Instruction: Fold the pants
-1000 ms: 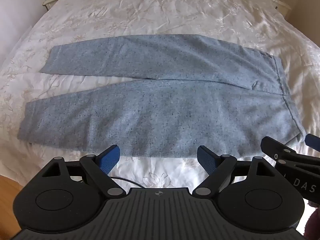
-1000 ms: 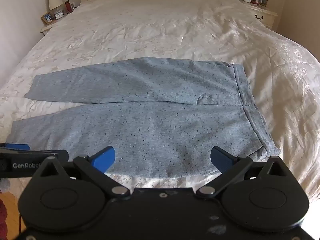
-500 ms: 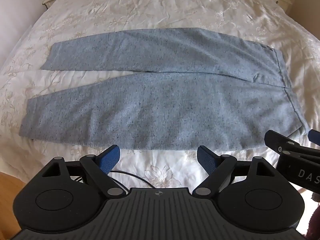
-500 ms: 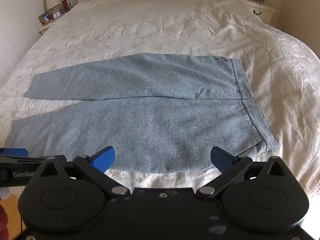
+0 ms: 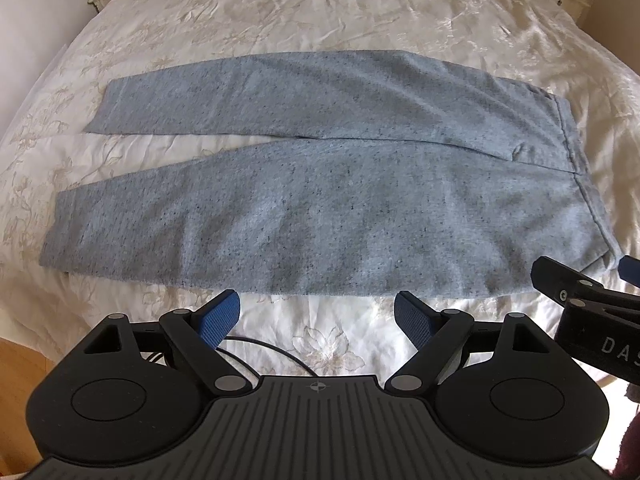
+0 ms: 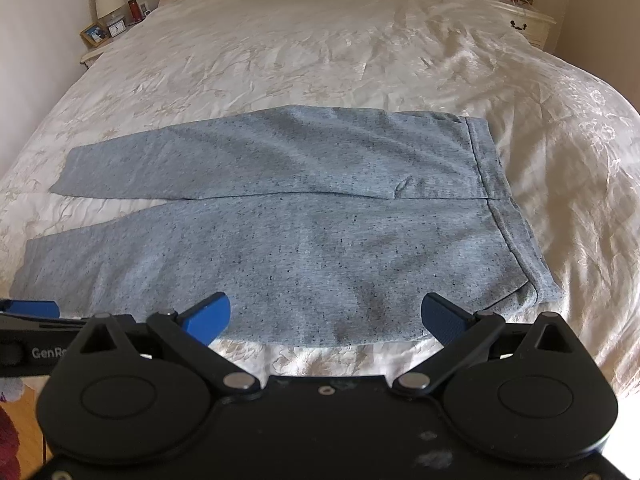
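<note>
Both hand-held grippers, left (image 5: 317, 316) and right (image 6: 325, 316), hung agape just short of the pants' (image 5: 320, 216) near edge; a shallow pinch there might have snagged the bed's (image 6: 320, 60) slippery cover too.

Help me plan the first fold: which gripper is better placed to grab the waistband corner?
Right gripper: open, with the near corner of the waistband just right of its fingers. Left gripper faces mid-leg.

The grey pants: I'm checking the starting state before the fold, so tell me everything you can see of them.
The pants are light grey, dark-flecked, fleece-like knit. They lie flat and unfolded on the cream bedspread, waistband to the right, legs pointing left and splaying apart toward the cuffs. A small pucker sits near the crotch. Only the bedspread touches them; both open grippers are short of the near edge.
</note>
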A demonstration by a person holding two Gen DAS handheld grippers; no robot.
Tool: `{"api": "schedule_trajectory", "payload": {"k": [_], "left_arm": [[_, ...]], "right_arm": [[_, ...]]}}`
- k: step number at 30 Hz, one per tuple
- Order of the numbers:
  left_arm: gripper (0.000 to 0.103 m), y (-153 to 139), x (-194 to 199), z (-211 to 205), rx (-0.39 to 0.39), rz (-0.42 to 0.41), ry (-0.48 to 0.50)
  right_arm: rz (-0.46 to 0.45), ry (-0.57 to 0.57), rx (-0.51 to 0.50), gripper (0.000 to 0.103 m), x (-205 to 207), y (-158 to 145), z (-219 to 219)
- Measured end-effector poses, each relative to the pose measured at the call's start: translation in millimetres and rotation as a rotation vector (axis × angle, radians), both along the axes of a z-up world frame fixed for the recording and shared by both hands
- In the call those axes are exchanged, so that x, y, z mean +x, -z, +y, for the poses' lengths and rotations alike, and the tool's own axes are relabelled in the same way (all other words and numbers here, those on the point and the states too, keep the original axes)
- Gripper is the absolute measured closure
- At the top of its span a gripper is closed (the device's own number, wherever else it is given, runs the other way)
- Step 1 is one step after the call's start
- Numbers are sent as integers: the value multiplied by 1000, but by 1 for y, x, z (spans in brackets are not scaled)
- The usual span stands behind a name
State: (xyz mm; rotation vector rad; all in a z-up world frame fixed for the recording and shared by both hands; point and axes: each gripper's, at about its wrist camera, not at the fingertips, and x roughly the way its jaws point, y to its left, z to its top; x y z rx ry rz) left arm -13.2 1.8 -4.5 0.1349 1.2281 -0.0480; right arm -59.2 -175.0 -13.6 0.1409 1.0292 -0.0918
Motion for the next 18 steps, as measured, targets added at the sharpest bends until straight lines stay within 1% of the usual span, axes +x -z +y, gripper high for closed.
{"api": "schedule_trajectory", "payload": {"k": [15,17,18], "left_arm": [[19,3,2,6,-1,11,-23],[20,3,2,9,4,10,-32],[24,3,2,11,6,12,-36]], "right_arm": [[5,-16,14,0,6,3,1],[7,-13,24,0,6,4,1],[9,-11,32,0,7,5,0]]}}
